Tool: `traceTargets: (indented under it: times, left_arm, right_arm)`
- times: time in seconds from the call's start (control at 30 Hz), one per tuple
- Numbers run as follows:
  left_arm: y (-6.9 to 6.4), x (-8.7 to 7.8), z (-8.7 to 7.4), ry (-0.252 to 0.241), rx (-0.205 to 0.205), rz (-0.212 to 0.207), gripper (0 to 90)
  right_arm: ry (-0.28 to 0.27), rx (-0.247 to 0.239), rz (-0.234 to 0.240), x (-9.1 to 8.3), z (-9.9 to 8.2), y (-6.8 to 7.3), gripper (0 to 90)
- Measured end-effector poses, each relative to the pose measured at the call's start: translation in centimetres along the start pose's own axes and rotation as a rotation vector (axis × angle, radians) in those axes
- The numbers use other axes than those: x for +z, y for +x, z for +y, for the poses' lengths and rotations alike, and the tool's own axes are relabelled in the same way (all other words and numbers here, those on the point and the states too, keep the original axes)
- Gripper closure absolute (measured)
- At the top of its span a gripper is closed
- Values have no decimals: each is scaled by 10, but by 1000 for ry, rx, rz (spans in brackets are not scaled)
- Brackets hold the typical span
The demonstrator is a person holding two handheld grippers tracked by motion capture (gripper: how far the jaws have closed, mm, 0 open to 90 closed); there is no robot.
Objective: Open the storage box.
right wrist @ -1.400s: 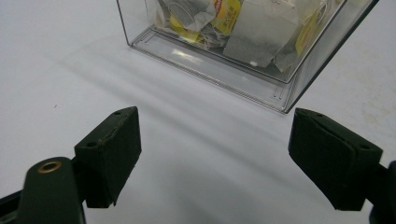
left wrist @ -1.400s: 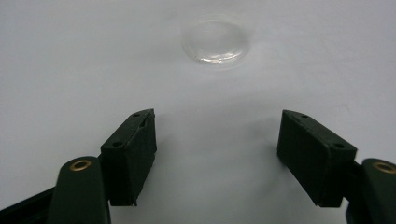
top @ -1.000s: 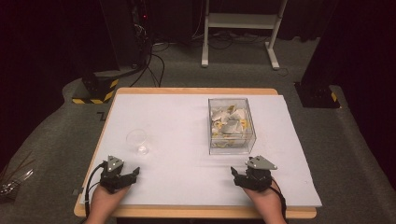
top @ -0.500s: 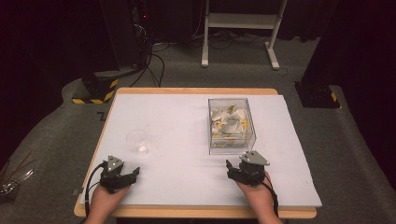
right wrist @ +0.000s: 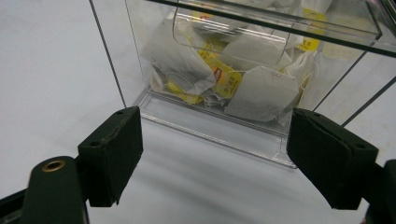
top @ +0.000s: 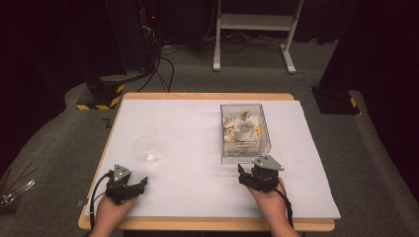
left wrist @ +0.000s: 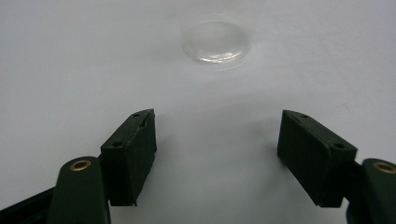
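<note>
Dark room all around, grey carpet on the floor, and at the centre a wooden tabletop (top: 207, 97) under a smooth white sheet. Right of the middle stands a clear plastic box (top: 244, 132), square-cornered and glossy, and it's packed with tea bags (right wrist: 261, 93): soft white paper pouches, crumpled, with yellow tags and thin strings showing through the wall. In the right gripper view the box's base lip lies on the sheet just ahead of the jaws, and a clear curved flap hangs behind the near wall. Over toward the left edge sits a small clear glass (top: 146, 149), round and upright; in the left gripper view its circular base (left wrist: 215, 40) gleams faintly on the white sheet.

Right gripper (top: 245, 175) is up close to the box's near side, hand behind it coming in from the near edge, cable trailing at the wrist; its matte black fingers (right wrist: 112, 154) are spread wide with nothing between them. Left gripper (top: 140, 183) rests low near the near left corner, aimed toward the glass but apart from it, fingers (left wrist: 130, 154) likewise set wide and empty.
</note>
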State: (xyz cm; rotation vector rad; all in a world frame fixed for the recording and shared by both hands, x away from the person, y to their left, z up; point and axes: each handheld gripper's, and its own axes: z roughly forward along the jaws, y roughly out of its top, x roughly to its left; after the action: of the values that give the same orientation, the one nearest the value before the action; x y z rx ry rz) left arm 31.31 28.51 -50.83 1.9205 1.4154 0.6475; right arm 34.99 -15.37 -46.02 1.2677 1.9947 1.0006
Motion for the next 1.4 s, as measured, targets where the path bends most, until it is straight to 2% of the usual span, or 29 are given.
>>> traceTargets:
  times: [0.27, 0.63, 1.13, 1.4]
  left_arm:
    - [0, 0, 0, 3, 4, 0, 284]
    - [0, 0, 0, 3, 3, 0, 284]
    - [0, 0, 0, 4, 6, 1, 284]
    - [1, 0, 0, 4, 7, 0, 284]
  right_arm:
    - [-31, 31, -9, 0, 8, -1, 189]
    - [-43, 59, -31, 9, 17, 1, 187]
    - [-28, 89, -59, 18, 26, 4, 188]
    - [-20, 112, -94, 24, 31, 6, 191]
